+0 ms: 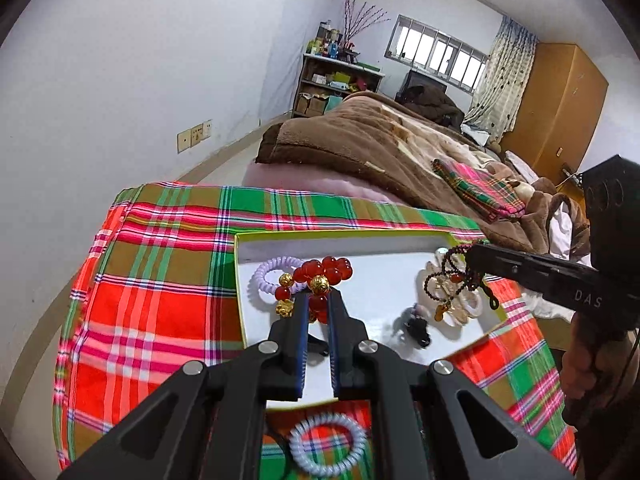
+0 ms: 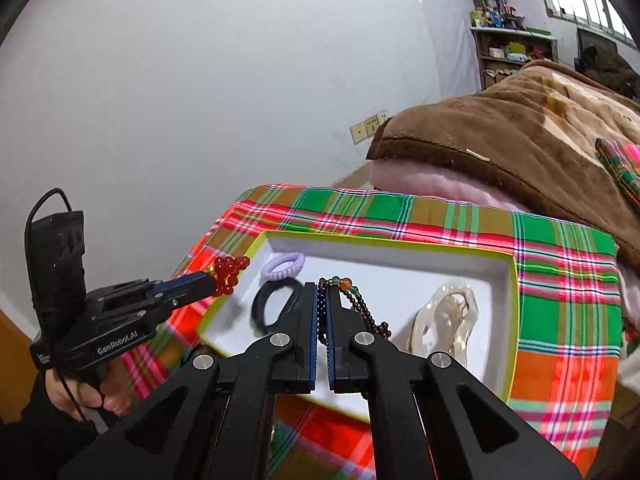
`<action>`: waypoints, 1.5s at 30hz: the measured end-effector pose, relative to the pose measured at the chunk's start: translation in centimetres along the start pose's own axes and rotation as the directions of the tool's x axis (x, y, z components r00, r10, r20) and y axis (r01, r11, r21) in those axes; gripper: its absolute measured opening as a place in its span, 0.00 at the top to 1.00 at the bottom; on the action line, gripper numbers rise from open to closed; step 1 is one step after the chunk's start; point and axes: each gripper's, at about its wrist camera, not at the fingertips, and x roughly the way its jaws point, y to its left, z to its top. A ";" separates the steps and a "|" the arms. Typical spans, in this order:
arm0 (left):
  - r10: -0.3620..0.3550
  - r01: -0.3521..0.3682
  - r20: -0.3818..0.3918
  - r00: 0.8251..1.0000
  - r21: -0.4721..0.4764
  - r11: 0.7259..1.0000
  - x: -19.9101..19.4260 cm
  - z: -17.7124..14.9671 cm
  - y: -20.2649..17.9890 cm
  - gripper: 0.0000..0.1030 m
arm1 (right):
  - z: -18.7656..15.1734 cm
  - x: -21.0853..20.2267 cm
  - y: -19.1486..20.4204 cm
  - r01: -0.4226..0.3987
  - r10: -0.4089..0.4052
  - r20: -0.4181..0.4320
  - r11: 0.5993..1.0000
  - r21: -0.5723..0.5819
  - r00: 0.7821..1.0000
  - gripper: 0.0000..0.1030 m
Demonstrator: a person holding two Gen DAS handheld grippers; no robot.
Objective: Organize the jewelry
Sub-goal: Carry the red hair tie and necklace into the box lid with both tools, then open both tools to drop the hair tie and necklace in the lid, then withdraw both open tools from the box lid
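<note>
Carrying both pieces over the white tray (image 1: 280, 384) so they land sorted: left hand-held gripper (image 1: 319, 304) pinches the red bracelet (image 1: 320, 274) near the lilac coil (image 1: 266, 276); right hand-held gripper (image 2: 323, 300) pinches the dark necklace (image 2: 362, 306) beside the shell clip (image 2: 448, 320)

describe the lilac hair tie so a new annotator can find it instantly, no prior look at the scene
Find the plaid cloth, then the shallow white tray with a yellow-green rim on it. The lilac hair tie lies in the tray's far left corner. It is a pale purple spiral coil, unlike the plain black hair tie next to it.
</note>
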 end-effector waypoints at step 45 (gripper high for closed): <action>0.032 -0.032 0.011 0.999 -0.002 0.999 -6.7 -4.4 -2.0 0.90 | -7.5 -9.1 3.2 0.120 -0.120 0.086 0.993 0.002 0.989 0.73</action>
